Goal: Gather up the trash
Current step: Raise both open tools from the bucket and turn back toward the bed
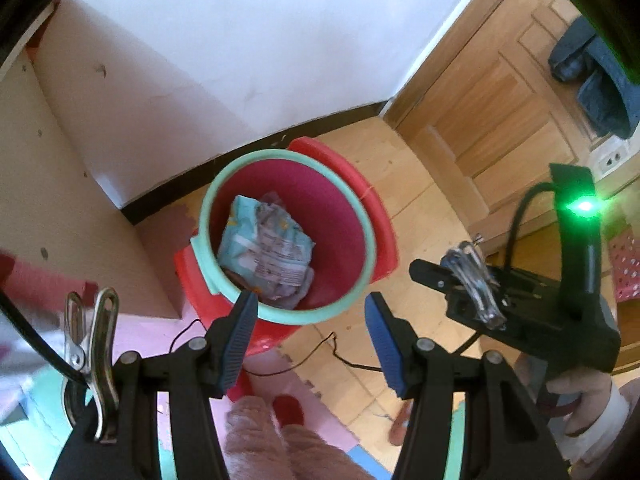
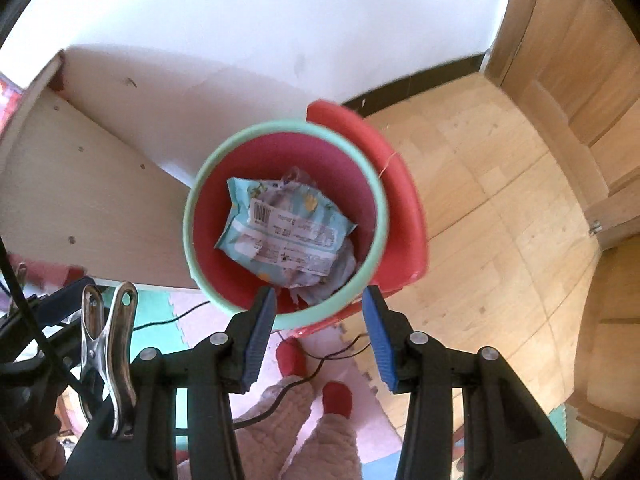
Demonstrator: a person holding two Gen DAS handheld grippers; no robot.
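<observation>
Two grippers, both empty right now. My left gripper (image 1: 310, 336) and right gripper (image 2: 320, 334) hang over the red bin (image 2: 404, 208), jaws about half open with nothing between the blue pads. The trash is already in there: a crumpled pale-blue wrapper (image 2: 280, 228) lying at the bottom on some other scrunched paper. That stuff looks feather-light, soft and crinkly, so if I had to fish it out I'd pinch a raised fold near the barcode edge, since flat film probably slips off the pads.

The bin's mint-green rim (image 2: 188, 216) is the edge to watch, plus the flipped-up red lid (image 2: 344, 120) at the back. A pale cabinet panel (image 2: 80, 200) sits right against the bin on one side, the wall behind it. The wooden floor (image 2: 480, 200) on the other side is the open way out. Thin black cable (image 2: 344, 350) near my feet, don't snag it.
</observation>
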